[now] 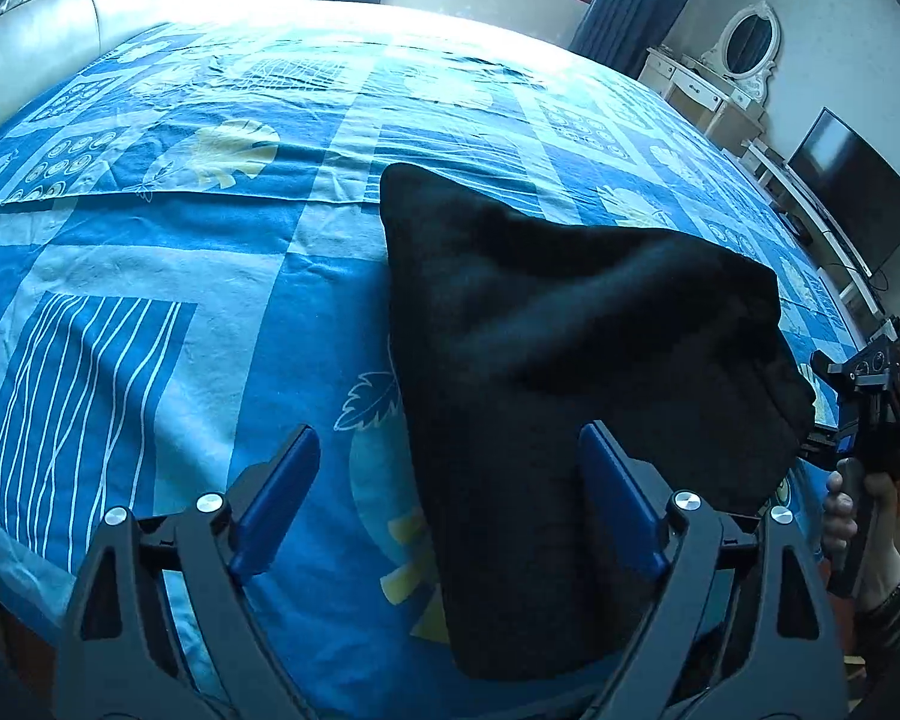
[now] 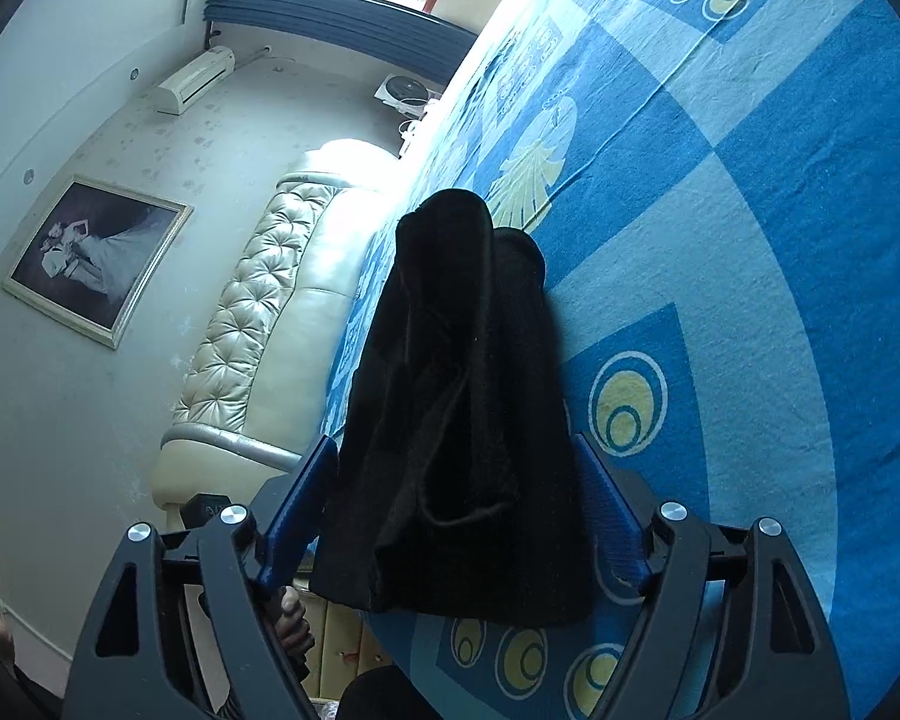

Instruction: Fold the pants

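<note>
The black pants are lying bunched on the near part of the bed, toward its right-hand edge, with one folded corner pointing up the bedspread and a thick fold trailing toward the camera. The left tool is hovering low over them with its blue pads spread wide; the fabric is passing between the pads and against the right one, but the pads are not pinching it. The right tool is also standing wide, its pads on either side of the dark bundle, and whether they are gripping the cloth is hard to say, since the fabric is hiding the inner faces.

To the left of the pants, the patterned blue bedspread is stretching away uncovered as far as the tufted headboard. On the right, the bed's edge is running close beside the pants, with a television and a white dresser beyond it. No writing or brand marks are reading clearly anywhere.
</note>
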The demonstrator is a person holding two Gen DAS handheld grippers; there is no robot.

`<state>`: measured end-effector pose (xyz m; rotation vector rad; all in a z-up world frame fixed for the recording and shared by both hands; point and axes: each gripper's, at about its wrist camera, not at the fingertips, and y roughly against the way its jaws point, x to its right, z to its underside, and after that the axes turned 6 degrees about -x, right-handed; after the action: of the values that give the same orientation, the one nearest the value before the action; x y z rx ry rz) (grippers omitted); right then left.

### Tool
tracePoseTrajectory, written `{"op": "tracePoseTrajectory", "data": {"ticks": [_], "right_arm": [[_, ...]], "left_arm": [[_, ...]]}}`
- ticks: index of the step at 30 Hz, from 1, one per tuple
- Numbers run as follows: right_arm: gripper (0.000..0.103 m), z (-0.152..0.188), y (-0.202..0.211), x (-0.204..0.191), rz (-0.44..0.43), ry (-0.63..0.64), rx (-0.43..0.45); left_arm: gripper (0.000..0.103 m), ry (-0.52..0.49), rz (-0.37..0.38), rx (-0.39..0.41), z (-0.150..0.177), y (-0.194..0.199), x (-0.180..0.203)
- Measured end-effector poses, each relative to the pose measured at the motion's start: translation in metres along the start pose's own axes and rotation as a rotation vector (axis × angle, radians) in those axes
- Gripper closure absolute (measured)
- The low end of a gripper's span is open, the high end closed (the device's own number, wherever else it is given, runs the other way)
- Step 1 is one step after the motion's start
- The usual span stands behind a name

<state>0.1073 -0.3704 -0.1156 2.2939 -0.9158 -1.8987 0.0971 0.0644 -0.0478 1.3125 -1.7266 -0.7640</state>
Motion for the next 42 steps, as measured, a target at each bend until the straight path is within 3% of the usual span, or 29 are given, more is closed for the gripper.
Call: {"op": "tracePoseTrajectory", "data": {"ticks": [12, 21, 26, 30, 42], "right_arm": [[0.023, 0.044, 0.035, -0.010, 0.116, 0.019, -0.046], [0.019, 0.077, 0.023, -0.044, 0.552, 0.166, -0.053], [0.019, 0.095, 0.007, -0.064, 0.695, 0.286, -0.047], [0.019, 0.102, 0.004, -0.070, 0.734, 0.321, -0.039], [0.019, 0.107, -0.004, -0.076, 0.772, 0.357, -0.029]], "left_arm": [[0.013, 0.041, -0.079, -0.041, 0.050, 0.027, 0.036], [0.013, 0.004, -0.257, -0.020, 0.078, 0.039, 0.068], [0.013, 0.011, -0.279, 0.022, 0.087, 0.047, 0.077], [0.012, 0.035, -0.256, 0.044, 0.089, 0.050, 0.080], [0.012, -0.051, -0.266, 0.065, 0.090, 0.050, 0.096]]}}
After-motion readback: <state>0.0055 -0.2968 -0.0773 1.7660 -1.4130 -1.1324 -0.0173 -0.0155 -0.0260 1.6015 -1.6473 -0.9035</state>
